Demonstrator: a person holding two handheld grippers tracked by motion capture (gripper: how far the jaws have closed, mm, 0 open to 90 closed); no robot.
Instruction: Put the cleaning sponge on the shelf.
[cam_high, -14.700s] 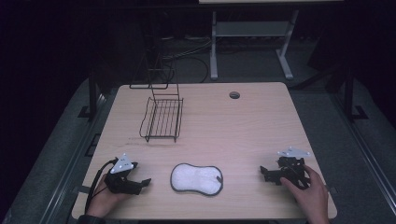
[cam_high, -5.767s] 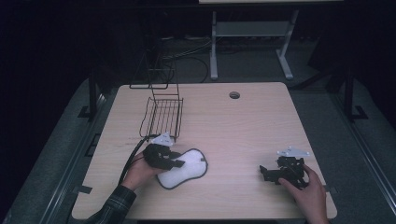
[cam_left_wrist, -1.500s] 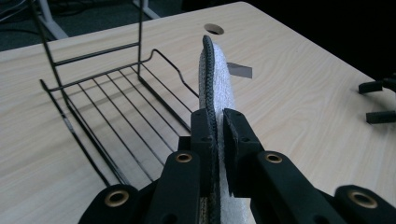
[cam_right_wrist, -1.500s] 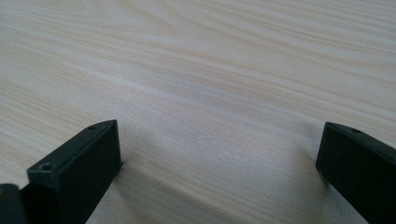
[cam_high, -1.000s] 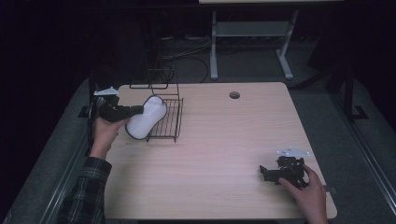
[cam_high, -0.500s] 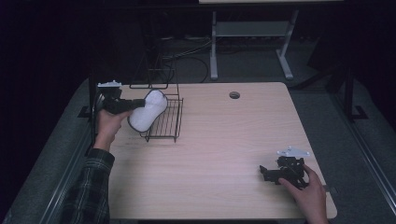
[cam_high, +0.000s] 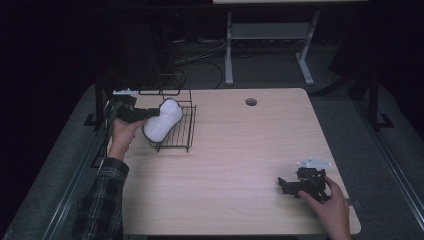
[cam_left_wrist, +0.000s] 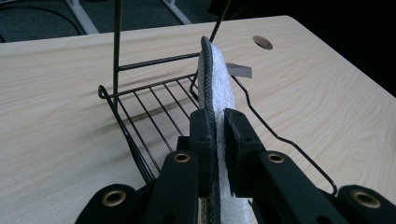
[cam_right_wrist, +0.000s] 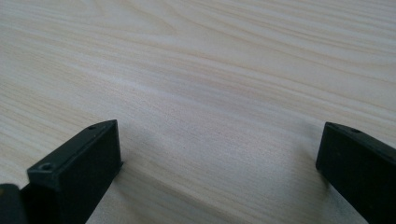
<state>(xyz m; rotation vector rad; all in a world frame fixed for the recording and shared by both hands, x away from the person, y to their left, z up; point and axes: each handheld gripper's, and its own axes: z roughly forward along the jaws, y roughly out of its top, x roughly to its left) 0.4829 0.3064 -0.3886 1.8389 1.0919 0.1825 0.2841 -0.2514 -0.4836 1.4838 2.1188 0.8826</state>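
Over rack (cam_high: 172, 131), left hand (cam_high: 121, 134) level

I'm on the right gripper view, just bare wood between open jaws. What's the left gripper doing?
Observer: The left gripper is shut on a white pad, holding it on edge over a wire rack.
Operator: Is the pad resting in the rack?
Observer: Its far end is above the rack's grid; whether it touches the wires, I cannot tell.
Operator: Where does my gripper sit?
Observer: The right gripper is at the near right corner of the table, well apart from the rack.
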